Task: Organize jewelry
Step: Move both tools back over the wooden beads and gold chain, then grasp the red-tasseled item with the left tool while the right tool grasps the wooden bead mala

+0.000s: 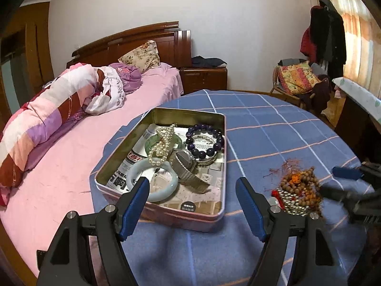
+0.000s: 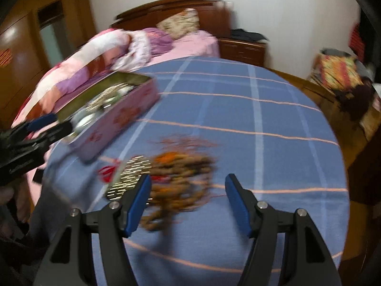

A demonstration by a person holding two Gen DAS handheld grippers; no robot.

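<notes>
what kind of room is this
Almost certainly a bedroom in a home: a bed with a wooden headboard and rumpled quilt, a nightstand beside it, and coats hanging by a curtained window.

pink tin [image 1: 190, 219], blue checked tablecloth [image 1: 273, 128]

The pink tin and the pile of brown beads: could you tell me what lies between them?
Only bare blue checked cloth separates the tin from the bead pile, clearest in the left wrist view.
</notes>
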